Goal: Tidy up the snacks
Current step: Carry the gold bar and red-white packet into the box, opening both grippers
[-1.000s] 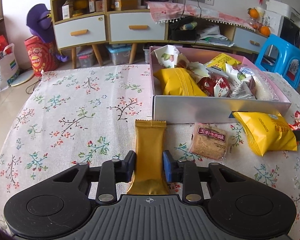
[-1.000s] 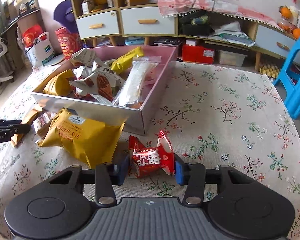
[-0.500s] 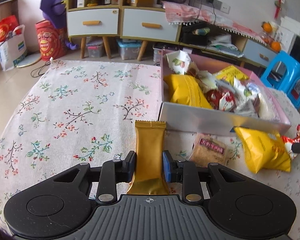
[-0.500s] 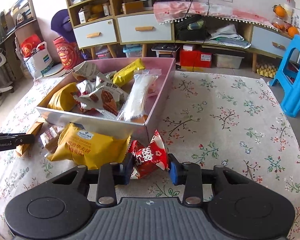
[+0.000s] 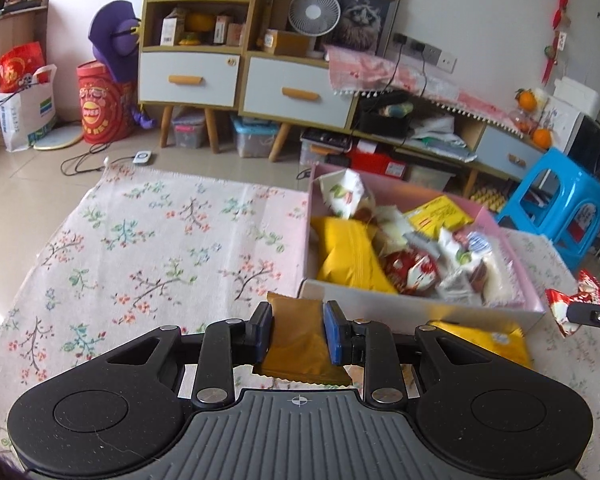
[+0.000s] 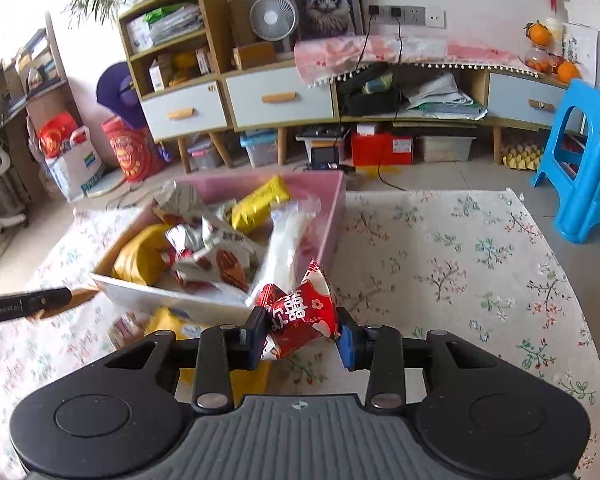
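Observation:
My left gripper (image 5: 297, 334) is shut on a gold snack packet (image 5: 298, 340) and holds it above the table, just before the near left corner of the pink box (image 5: 420, 304). My right gripper (image 6: 302, 332) is shut on a red snack packet (image 6: 304, 312), raised near the box's near right corner (image 6: 336, 216). The box holds several snacks, among them a yellow bag (image 5: 350, 258). The red packet also shows at the right edge of the left wrist view (image 5: 572, 304).
A yellow chip bag (image 5: 484, 340) and a small biscuit packet (image 6: 126, 326) lie on the flowered tablecloth (image 5: 160, 248) before the box. A blue stool (image 6: 584, 160) stands right of the table. Cabinets (image 5: 244, 80) stand behind.
Both grippers have lifted their packets off the table and moved up toward the box. The views now look down from higher.

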The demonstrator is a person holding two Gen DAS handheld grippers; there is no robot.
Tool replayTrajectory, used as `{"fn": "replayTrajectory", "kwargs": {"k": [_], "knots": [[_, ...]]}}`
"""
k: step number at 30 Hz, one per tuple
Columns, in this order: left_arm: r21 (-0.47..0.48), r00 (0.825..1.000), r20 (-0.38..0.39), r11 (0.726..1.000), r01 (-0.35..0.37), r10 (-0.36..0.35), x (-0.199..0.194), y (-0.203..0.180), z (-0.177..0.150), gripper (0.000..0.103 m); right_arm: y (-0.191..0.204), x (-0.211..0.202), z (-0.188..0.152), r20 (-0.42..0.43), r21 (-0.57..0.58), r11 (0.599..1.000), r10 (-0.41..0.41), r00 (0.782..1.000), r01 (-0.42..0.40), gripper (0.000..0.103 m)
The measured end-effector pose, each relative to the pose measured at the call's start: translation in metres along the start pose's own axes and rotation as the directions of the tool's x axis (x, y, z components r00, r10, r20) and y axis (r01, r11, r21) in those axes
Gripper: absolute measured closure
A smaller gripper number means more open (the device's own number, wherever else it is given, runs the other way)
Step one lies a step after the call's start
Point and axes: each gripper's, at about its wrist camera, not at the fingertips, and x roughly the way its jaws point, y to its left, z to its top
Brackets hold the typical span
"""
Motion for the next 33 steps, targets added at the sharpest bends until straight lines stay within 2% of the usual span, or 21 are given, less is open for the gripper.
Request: {"fn": "replayTrajectory", "kwargs": {"k": [2,3,4,7,9,11,12,14,15,17,19,26,31,33], "knots": [[0.008,1.0,0.01,1.0,0.01,-0.01,0.0,-0.004,0.003,0.081,0.001,0.0,0.004,0.012,0.024,1.0,0.011,1.0,-0.011,0.078],[0.015,1.0,0.018,1.0,0.016,-0.016,-0.001,-0.007,0.004,0.093,0.003,0.001,0.005,0.017,0.028,1.0,0.013,1.0,-0.013,0.078],[0.02,0.999,0.019,0.999,0.027,-0.028,0.0,-0.01,0.006,0.1,0.005,0.002,0.005,0.022,0.029,0.999,0.014,1.0,-0.015,0.078],[0.018,0.998,0.032,0.998,0.059,-0.06,-0.001,-0.017,0.01,0.1,0.01,0.007,0.006,0.018,0.032,0.999,0.017,1.0,-0.017,0.078],[0.037,0.999,0.032,0.999,0.034,-0.035,-0.002,-0.021,0.011,0.1,0.015,0.01,0.004,0.011,0.019,1.0,0.014,1.0,-0.014,0.078],[0.049,1.0,0.013,0.999,0.023,-0.023,0.0,-0.019,0.011,0.096,0.02,0.012,0.0,-0.005,-0.013,1.0,0.019,1.0,-0.019,0.078],[0.047,0.999,-0.029,0.999,0.021,-0.02,0.004,-0.017,0.01,0.093,0.022,0.013,-0.002,-0.014,-0.03,0.999,0.021,1.0,-0.022,0.078],[0.016,0.993,-0.12,1.0,0.012,-0.01,0.015,-0.012,0.006,0.081,0.026,0.016,-0.007,-0.033,-0.058,0.998,0.02,0.999,-0.022,0.078],[-0.001,0.99,-0.141,1.0,0.0,0.0,0.018,-0.01,0.002,0.077,0.028,0.016,-0.008,-0.043,-0.066,0.998,0.019,0.999,-0.022,0.078],[-0.01,0.982,-0.186,1.0,-0.023,0.021,0.024,-0.009,-0.006,0.061,0.031,0.017,-0.01,-0.056,-0.075,0.997,0.02,0.998,-0.024,0.078],[-0.004,0.974,-0.223,0.999,-0.042,0.04,0.029,-0.011,-0.012,0.057,0.035,0.016,-0.01,-0.056,-0.082,0.996,0.03,0.998,-0.034,0.078],[0.007,0.966,-0.254,0.999,-0.053,0.053,0.036,-0.025,-0.026,0.056,0.047,0.011,-0.009,-0.051,-0.115,0.991,0.066,0.997,-0.071,0.078],[0.096,0.965,-0.236,0.991,-0.094,0.114,0.037,-0.041,-0.035,0.057,0.052,0.01,-0.012,-0.055,-0.135,0.988,0.066,0.996,-0.073,0.078],[0.119,0.966,-0.225,0.987,-0.106,0.131,0.036,-0.044,-0.038,0.061,0.052,0.01,-0.012,-0.055,-0.133,0.988,0.065,0.996,-0.071,0.078]]}}
